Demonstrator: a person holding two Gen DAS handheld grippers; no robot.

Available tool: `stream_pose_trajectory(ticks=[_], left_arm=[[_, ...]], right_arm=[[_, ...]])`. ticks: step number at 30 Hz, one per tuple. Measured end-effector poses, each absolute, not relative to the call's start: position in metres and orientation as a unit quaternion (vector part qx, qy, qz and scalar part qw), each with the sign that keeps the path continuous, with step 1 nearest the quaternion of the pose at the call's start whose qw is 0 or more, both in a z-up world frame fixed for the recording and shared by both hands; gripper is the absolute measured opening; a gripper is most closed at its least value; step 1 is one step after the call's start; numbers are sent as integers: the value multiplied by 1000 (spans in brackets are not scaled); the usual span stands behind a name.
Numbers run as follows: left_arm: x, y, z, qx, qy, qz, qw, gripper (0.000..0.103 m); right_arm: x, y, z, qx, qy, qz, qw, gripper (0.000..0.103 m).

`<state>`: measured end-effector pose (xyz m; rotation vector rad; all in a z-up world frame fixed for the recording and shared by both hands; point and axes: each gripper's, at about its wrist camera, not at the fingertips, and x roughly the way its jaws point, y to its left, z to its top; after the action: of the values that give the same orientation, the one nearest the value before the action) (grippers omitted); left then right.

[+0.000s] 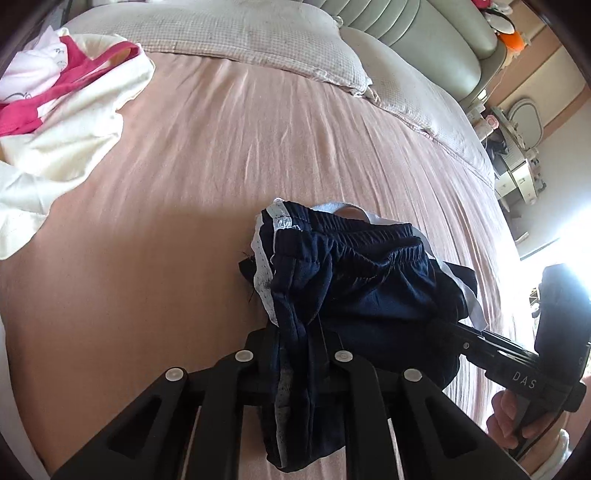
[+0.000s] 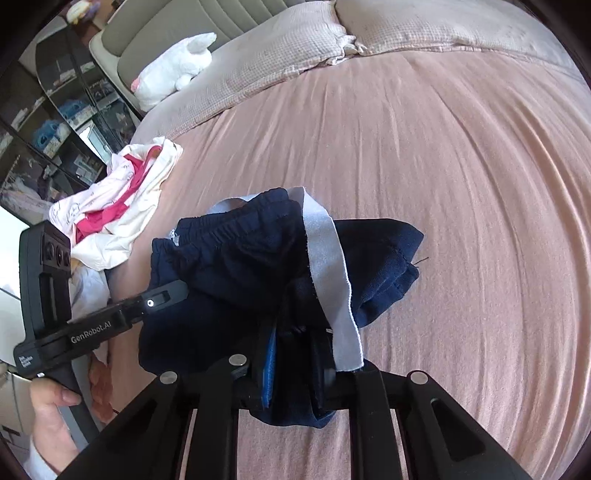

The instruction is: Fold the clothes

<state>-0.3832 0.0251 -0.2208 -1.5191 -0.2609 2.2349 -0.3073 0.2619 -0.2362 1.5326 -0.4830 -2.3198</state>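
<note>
Navy shorts [image 1: 354, 280] with a white side stripe and an elastic waistband are bunched up just above the pink bed sheet [image 1: 184, 184]. My left gripper [image 1: 295, 347] is shut on a fold of the shorts beside the stripe, and cloth hangs down between its fingers. The right gripper [image 1: 443, 325] reaches into the shorts from the right. In the right wrist view the same shorts [image 2: 258, 266] hang from my right gripper [image 2: 295, 354], which is shut on dark cloth below the white stripe. The left gripper [image 2: 177, 290] enters the shorts from the left there.
A heap of cream, pale pink and magenta clothes [image 1: 55, 110] lies at the bed's left side. Checked pillows [image 1: 258, 33] and a white plush toy [image 2: 173, 66] line the padded headboard. Dark shelves [image 2: 55, 122] stand beyond the bed. A hand [image 2: 48, 410] holds the left gripper's handle.
</note>
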Motion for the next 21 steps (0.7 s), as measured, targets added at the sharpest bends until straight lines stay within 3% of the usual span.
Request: stream_pose_trajectory(ticks=[8, 21], left_arm=[[-379, 34, -211, -539, -87, 809, 216, 10], [-365, 121, -190, -538, -52, 797, 270, 10]], right_arm=[[-308, 268, -228, 524, -199, -812, 164, 11], [-297, 322, -205, 541, -129, -820, 138, 11]])
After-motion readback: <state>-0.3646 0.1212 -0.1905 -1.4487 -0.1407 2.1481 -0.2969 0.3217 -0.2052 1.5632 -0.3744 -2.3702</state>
